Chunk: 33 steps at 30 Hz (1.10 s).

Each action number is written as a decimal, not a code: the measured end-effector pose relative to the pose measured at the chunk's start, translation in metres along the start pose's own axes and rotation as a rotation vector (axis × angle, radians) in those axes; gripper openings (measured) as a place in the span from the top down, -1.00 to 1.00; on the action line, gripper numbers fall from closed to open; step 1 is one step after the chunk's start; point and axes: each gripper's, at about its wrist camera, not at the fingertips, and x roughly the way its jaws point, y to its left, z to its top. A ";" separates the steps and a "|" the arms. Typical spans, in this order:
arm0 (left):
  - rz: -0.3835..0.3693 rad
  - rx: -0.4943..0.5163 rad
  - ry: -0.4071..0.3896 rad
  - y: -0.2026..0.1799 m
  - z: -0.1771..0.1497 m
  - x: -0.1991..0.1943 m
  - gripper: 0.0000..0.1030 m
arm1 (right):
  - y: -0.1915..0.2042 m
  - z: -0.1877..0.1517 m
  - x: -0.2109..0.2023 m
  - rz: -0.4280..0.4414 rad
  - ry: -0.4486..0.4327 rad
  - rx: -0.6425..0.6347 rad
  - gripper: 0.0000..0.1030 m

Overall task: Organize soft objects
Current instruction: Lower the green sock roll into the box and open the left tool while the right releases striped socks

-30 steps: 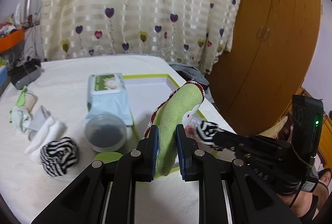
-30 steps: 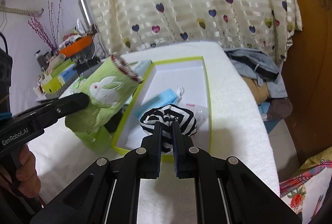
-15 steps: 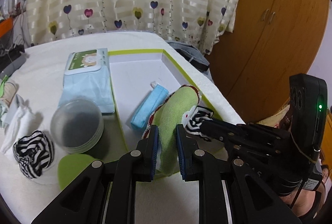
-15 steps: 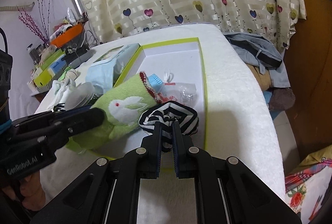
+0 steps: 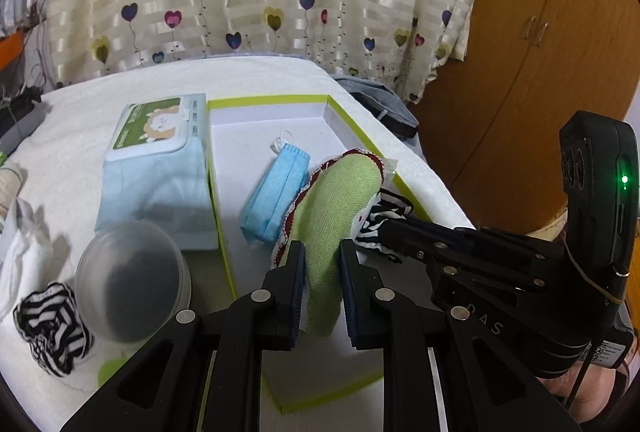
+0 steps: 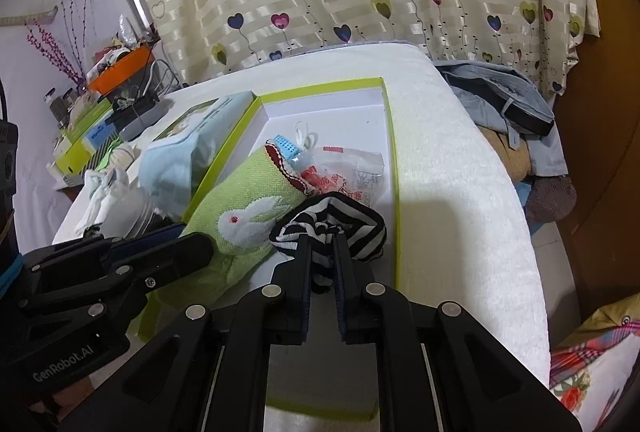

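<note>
White fluffy counter (image 5: 80,135) under a curtain with hearts, seen from the left wrist first. Held the green rabbit sock (image 5: 340,199) tight in the left hand-held gripper (image 5: 322,264), clenched on its lower end. Had come down since a moment ago and lowered the sock's red-edged top into the green-rimmed box (image 5: 268,99), just beside the blue face mask (image 5: 276,183). Left the wipes pack (image 5: 156,159), the clear tub (image 5: 128,296) and a second striped roll (image 5: 48,328) outside the box, on the counter to the left.

Looked from the right wrist next. Had brought the striped sock roll (image 6: 340,228) down too, low over the box floor and touching the green rabbit sock. Was starting to open the jaws of the right hand-held gripper (image 6: 322,252), with the roll between them and pinched yet, as far as could be told. Hung near a crinkly packet (image 6: 348,175) with red print, deeper in the box.

Meant, most likely, two soft things nearly put away and ready to be let go. Needed the left jaws to open as well. Had yet to fetch the second striped roll.
</note>
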 end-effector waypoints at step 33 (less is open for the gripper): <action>0.025 0.017 -0.130 0.006 -0.026 -0.082 0.37 | 0.047 -0.032 -0.081 -0.069 -0.127 -0.061 0.20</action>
